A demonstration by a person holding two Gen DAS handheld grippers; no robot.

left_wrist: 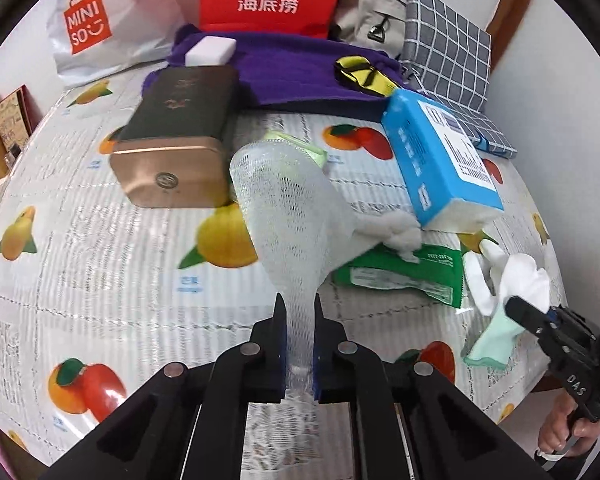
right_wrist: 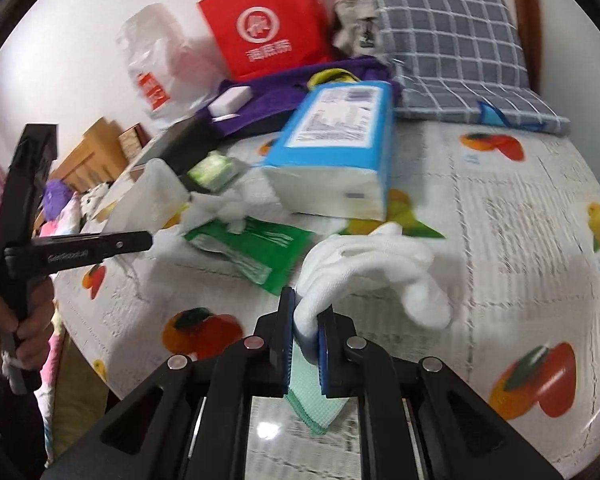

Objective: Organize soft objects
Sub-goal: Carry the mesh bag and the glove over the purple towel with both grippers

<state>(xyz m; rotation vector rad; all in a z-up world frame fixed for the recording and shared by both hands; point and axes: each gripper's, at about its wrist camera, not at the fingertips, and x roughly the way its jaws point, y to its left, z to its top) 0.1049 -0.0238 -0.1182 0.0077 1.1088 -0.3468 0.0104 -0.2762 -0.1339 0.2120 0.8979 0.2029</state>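
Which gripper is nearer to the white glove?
Right. The right gripper is shut on the white glove and a green cloth. The left gripper, holding a mesh sleeve, is farther away.

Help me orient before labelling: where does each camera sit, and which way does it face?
Left wrist: on the left gripper, looking down the table; jaws shut on the mesh sleeve; right gripper at right.
Right wrist: on the right gripper, jaws shut on the white glove; left gripper at left.
Shared: blue tissue pack, green packet.
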